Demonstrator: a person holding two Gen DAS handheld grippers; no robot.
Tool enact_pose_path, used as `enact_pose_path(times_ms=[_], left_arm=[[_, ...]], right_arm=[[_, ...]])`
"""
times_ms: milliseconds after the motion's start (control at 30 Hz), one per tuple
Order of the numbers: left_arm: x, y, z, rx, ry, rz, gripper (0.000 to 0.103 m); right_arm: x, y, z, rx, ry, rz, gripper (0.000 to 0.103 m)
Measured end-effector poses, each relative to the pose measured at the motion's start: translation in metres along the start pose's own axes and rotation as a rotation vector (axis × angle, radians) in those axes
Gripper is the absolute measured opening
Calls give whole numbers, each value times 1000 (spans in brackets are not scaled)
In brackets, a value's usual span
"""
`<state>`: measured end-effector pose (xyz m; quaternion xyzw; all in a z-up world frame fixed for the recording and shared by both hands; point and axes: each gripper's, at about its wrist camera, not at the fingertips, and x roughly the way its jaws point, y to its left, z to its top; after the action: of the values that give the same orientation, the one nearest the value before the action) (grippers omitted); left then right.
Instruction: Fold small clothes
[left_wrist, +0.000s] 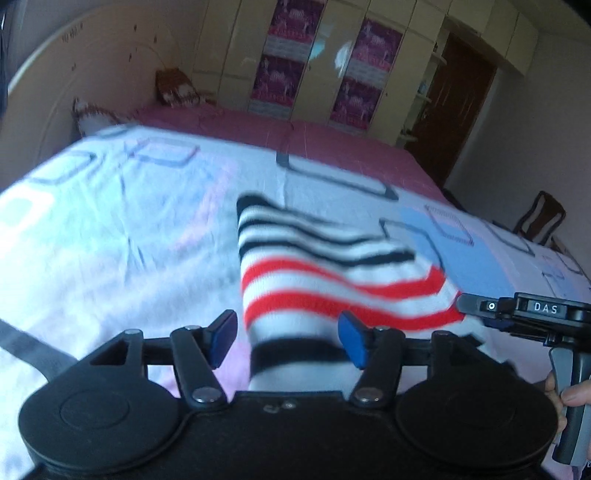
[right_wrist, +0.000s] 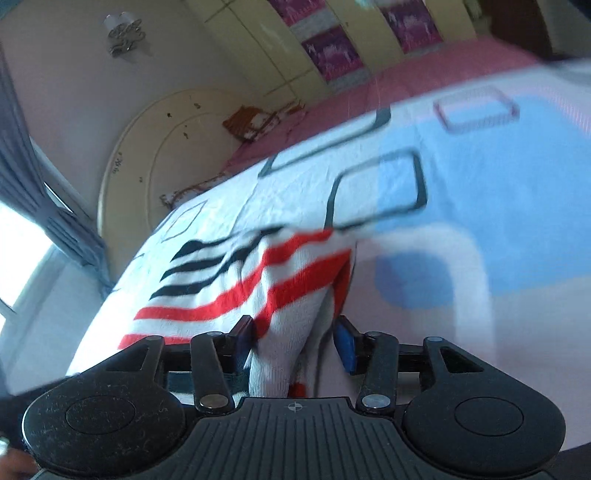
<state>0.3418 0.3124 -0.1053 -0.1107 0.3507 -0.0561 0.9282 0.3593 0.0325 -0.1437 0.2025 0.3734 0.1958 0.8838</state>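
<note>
Left tongs (left_wrist: 288, 341): nearest item in the left wrist view; blue pads spread wide, a striped edge of cloth lying between them but neither pad pressing it. Judged to be either just let go or lined up for a fresh bite.

Right tongs (right_wrist: 295, 343): nearest item in the right wrist view; a white gathered corner of cloth runs down between the pads. The left pad touches it, the right pad stands a little off; whether they truly pinch I cannot tell. Seen from the left view, its tip meets the garment's red-striped corner, so it probably carries that corner.

Striped garment (left_wrist: 325, 273): small knitted piece, white with red bands nearer and black bands farther. Slung between the two tongs just above the bed, its far end trailing toward the bedspread; both views are blurred. Held at two points, I judge, so that it hangs flat and one part can be laid over the other.

Person's hand (left_wrist: 565, 398): fingers on the right tool's handle, at the frame edge.

Bedspread (left_wrist: 110, 221): pale, with blue patches and dark outlined squares; serves as the folding ground under the garment.

Pink sheet (left_wrist: 332, 140): beyond the bedspread, bare.

Pillows (left_wrist: 173, 88): against the headboard, well apart from the work.

Wardrobe (left_wrist: 321, 70): far wall, cream doors with purple panels.

Chair (left_wrist: 539, 218): far right, beside the bed.
</note>
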Motion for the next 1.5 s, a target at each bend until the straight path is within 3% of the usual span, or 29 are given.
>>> enact_pose_path(times_ms=[133, 267, 533, 700, 800, 900, 1067, 1267, 1500], left_arm=[[-8, -17, 17, 73, -37, -7, 58], [11, -33, 26, 129, -34, -27, 54], [73, -33, 15, 171, 55, 9, 52], [82, -26, 14, 145, 56, 17, 52], [87, -26, 18, 136, 73, 19, 53], [78, -30, 19, 150, 65, 27, 51], [44, -34, 14, 158, 23, 27, 51], [0, -44, -10, 200, -5, 22, 51], [-17, -47, -46, 266, -9, 63, 53]], right_arm=[[-6, 24, 14, -106, -29, -38, 46], [9, 53, 19, -227, -12, -56, 46], [71, 50, 7, -301, 72, -181, 46], [78, 41, 4, -270, 47, -183, 46], [77, 21, 8, -114, 44, -128, 46], [71, 25, 13, -133, 63, -130, 46], [40, 43, 12, -199, 22, -108, 46], [-4, 71, -17, -380, -14, -101, 46], [-17, 56, -60, -413, 35, -156, 46]])
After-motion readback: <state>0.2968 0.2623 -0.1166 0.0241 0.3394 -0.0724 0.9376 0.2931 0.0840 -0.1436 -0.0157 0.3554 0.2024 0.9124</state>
